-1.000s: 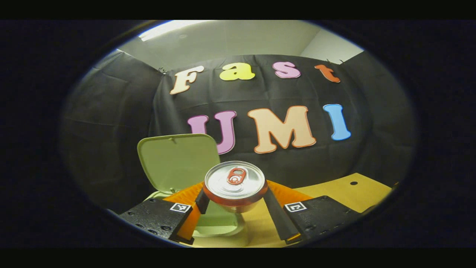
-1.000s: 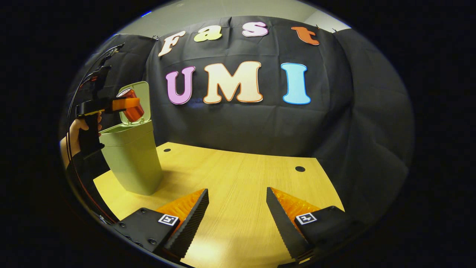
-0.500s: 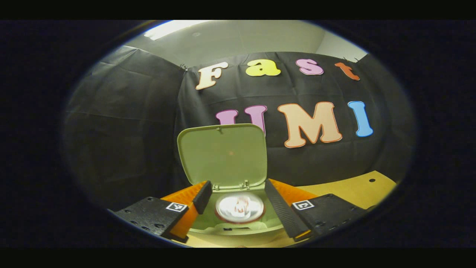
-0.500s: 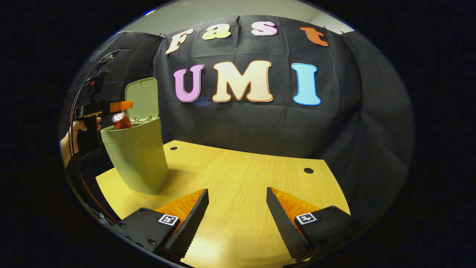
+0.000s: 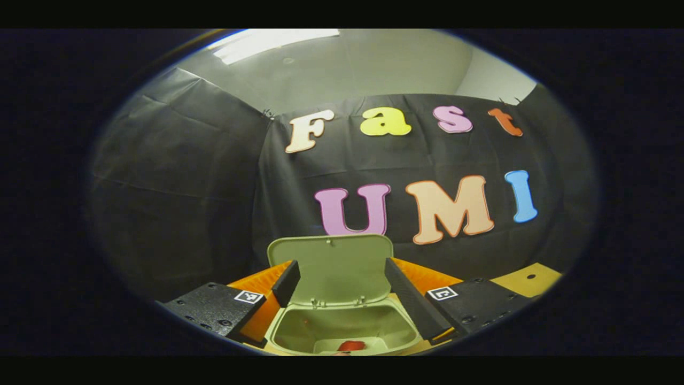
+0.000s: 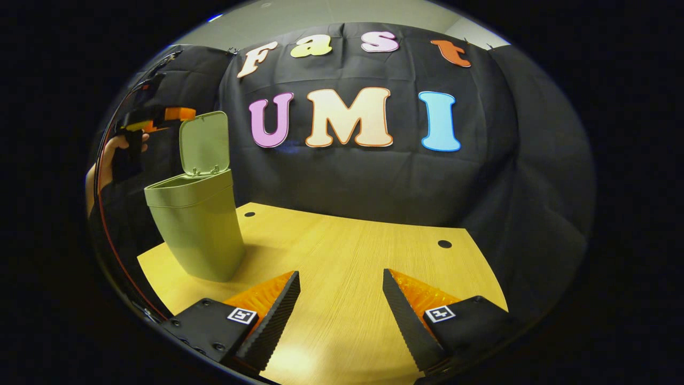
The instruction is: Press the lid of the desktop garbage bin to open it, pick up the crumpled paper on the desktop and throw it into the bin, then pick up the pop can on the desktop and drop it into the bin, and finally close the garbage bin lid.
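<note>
Left gripper (image 5: pixel 342 278) spread, empty, above the garbage bin (image 6: pixel 197 230) (lid (image 5: pixel 334 267) upright); right gripper (image 6: pixel 341 299) spread over table (image 6: pixel 352 251).

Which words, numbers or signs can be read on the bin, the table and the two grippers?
bin: no text.
table: no text.
left gripper and right gripper: square markers bearing a pattern, no words.
pop can, inside the bin: too little shows to read.
</note>
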`<state>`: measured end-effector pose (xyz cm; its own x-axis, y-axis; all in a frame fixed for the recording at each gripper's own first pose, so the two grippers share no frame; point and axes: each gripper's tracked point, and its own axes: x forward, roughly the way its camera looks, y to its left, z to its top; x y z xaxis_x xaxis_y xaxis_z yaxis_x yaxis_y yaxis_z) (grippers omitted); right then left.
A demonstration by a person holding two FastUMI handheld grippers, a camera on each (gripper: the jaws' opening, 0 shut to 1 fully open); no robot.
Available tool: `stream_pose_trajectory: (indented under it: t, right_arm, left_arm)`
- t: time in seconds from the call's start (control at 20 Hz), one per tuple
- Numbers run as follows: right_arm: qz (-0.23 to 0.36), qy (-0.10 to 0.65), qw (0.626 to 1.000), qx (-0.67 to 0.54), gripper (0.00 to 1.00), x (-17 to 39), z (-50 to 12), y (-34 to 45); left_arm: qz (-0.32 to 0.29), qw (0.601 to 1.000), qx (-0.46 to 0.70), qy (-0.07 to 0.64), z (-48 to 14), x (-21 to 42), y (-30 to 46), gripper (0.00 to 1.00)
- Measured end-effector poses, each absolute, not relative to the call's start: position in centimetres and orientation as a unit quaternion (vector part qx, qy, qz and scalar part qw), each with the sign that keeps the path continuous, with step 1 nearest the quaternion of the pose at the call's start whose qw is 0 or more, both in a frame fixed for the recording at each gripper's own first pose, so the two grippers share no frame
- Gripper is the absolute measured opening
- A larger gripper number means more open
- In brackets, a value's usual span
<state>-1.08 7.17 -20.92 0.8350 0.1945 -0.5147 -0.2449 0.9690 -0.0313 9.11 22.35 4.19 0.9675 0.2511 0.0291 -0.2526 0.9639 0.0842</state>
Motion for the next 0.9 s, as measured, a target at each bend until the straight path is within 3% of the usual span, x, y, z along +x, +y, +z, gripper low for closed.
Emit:
stream_pose_trajectory:
  t: [0.35,0.45,0.5,0.9]
  right_arm:
    - [0.071,0.268,0.960,-0.036,0.98,-1.5,-21.7,7.2]
    - [0.060,0.269,0.961,-0.032,0.98,-1.7,-21.9,7.5]
    - [0.056,0.270,0.961,-0.032,0.98,-1.7,-22.1,7.6]
    - [0.049,0.282,0.957,-0.037,0.98,-2.3,-23.0,8.7]
  left_arm:
    - [0.113,0.991,0.063,-0.025,7.5,14.3,24.7,0.99]
    - [0.110,0.992,0.052,-0.016,7.2,16.0,25.3,0.95]
    - [0.112,0.992,0.050,-0.010,6.9,16.7,25.8,0.99]
    - [0.104,0.992,0.018,0.066,3.9,19.5,27.2,1.00]
